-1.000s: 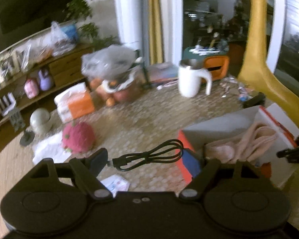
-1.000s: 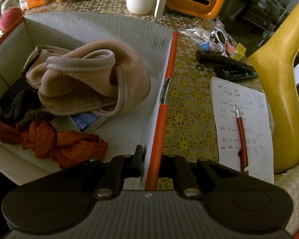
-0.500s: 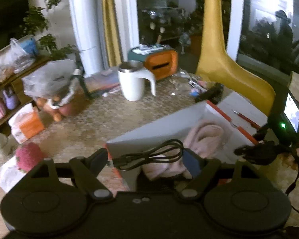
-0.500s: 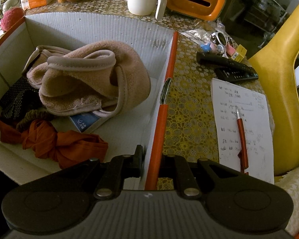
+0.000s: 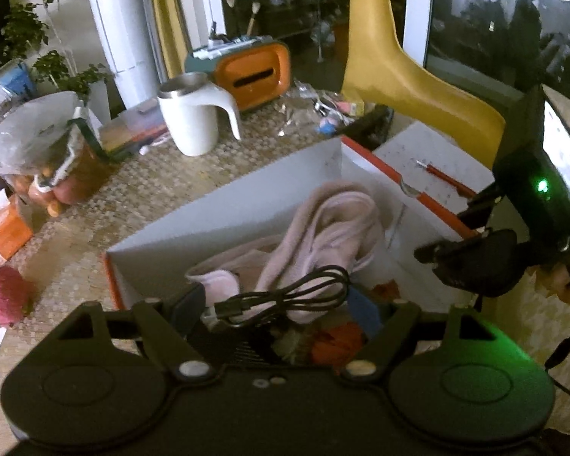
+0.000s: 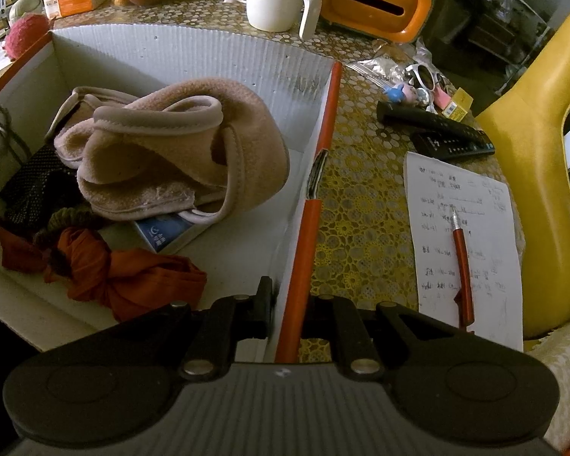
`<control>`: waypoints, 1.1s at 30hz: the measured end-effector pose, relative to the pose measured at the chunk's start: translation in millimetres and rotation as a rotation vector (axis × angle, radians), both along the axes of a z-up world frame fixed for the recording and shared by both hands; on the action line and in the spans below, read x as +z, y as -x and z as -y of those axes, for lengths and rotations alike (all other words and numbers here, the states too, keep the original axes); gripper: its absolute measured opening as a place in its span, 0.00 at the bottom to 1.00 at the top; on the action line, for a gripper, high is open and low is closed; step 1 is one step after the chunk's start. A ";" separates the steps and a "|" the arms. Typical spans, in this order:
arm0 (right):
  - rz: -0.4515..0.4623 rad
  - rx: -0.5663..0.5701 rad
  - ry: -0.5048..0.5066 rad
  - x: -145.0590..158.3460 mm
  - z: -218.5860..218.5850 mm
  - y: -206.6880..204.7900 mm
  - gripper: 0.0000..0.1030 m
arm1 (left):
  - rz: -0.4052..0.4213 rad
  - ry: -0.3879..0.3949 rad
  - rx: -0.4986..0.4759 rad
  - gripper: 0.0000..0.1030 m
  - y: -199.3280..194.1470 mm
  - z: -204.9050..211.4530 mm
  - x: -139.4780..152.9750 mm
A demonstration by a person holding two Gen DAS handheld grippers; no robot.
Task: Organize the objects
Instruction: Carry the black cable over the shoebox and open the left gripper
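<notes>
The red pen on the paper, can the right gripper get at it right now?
Probably not: the right gripper is shut on the box wall. The red pen lies uncovered on the paper, so it must let go first.

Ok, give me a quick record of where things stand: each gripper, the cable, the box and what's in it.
left gripper: holds a coiled black cable between its jaws, above the open box
right gripper: shut on the box's near right wall
box: white corrugated card with orange edges, open on the patterned table
box contents: pink fleece item, orange cloth, dark dotted fabric, blue-and-white packet
cable status: not yet in the box
beside box: paper sheet with red pen
</notes>
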State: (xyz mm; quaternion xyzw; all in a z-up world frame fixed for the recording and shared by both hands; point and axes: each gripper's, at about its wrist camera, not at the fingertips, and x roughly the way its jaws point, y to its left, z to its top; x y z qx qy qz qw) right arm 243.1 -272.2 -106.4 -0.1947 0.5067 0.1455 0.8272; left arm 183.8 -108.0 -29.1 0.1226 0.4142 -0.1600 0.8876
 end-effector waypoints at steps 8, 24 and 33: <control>0.000 0.001 -0.001 0.3 -0.2 0.1 0.11 | -0.080 -0.037 0.009 0.78 -15.4 14.0 -26.2; 0.002 0.002 -0.002 -0.1 -0.6 0.0 0.11 | -0.223 -0.097 0.035 0.79 -39.1 12.7 -56.7; 0.001 0.000 -0.004 0.2 -1.4 1.4 0.11 | -0.200 -0.050 0.044 0.82 -33.2 7.8 -49.8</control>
